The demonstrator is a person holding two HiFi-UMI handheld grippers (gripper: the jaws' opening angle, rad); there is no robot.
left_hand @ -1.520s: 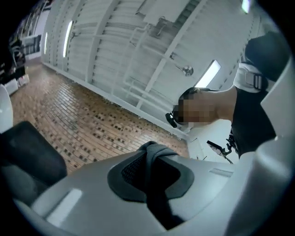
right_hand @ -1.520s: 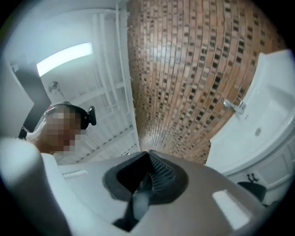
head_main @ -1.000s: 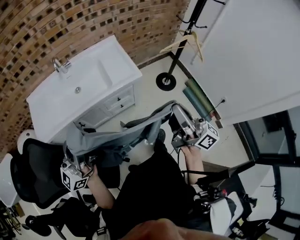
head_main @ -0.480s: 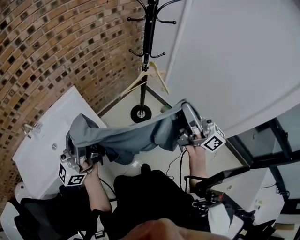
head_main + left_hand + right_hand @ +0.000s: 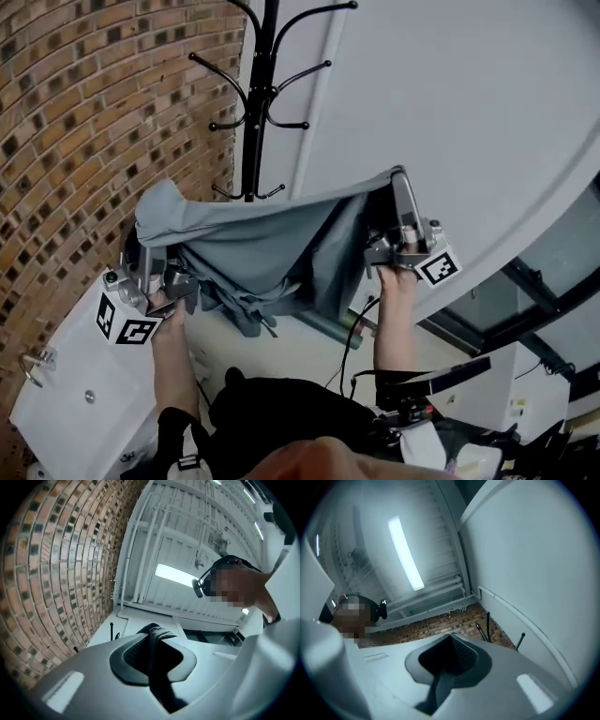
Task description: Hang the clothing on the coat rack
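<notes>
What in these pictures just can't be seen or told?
- Coat rack: its top is cut off by the head view's upper edge, and its lower pole and base are hidden behind the garment.
- Garment: it is bunched and draped, so its type is unclear in every view.
- Person's head: the face is blurred over in both gripper views.
- Sink cabinet: it is cut off by the head view's corner.

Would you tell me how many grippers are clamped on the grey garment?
2. The left gripper holds the garment beside the brick wall; the right gripper holds its other end beside the white wall. None hidden.
</notes>
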